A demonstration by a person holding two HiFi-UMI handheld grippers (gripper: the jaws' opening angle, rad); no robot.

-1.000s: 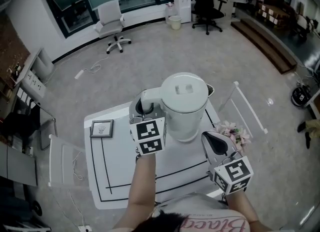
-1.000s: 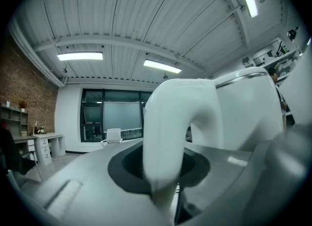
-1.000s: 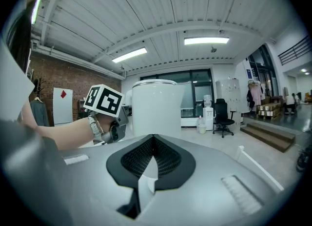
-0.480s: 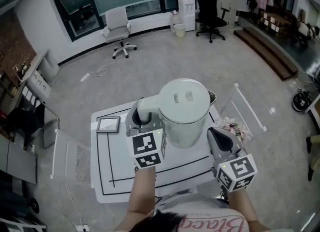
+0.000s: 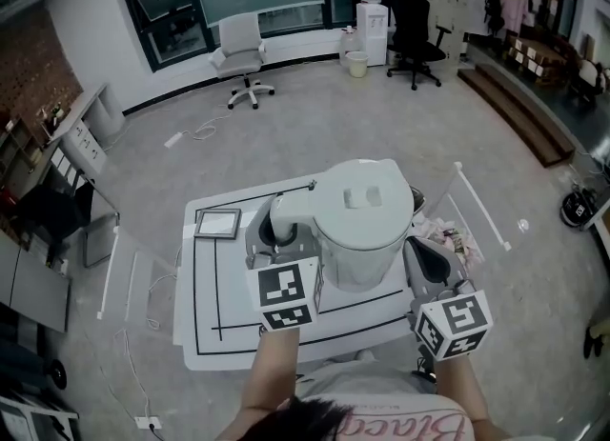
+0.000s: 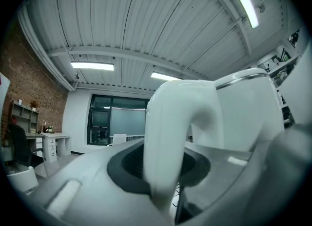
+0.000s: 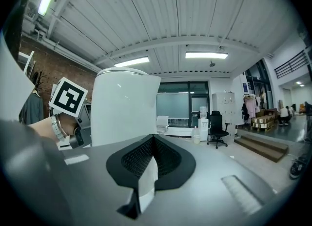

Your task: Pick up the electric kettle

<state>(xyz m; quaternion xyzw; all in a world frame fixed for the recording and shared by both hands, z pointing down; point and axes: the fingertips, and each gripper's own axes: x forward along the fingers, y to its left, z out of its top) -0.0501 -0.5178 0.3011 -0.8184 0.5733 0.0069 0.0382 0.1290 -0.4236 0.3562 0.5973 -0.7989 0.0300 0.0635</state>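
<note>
The white electric kettle (image 5: pixel 367 215) hangs above the white table (image 5: pixel 205 325), seen from the top with its lid toward me. My left gripper (image 5: pixel 276 241) is shut on the kettle's curved handle (image 5: pixel 286 210). In the left gripper view the handle (image 6: pixel 165 147) runs down between the jaws, with the kettle body (image 6: pixel 248 108) to the right. My right gripper (image 5: pixel 426 260) stays just right of the kettle, apart from it, shut and holding nothing. In the right gripper view the kettle (image 7: pixel 124 108) stands tall at the left.
A small framed picture (image 5: pixel 217 224) lies at the table's far left corner. Pink and white clutter (image 5: pixel 450 236) sits at the table's right edge beside a white rail (image 5: pixel 479 206). Black lines mark the tabletop. Office chairs (image 5: pixel 238 49) stand far back on the floor.
The kettle, held by my left gripper, has come up off the table and sits higher over it. The right gripper has kept its place beside it.
</note>
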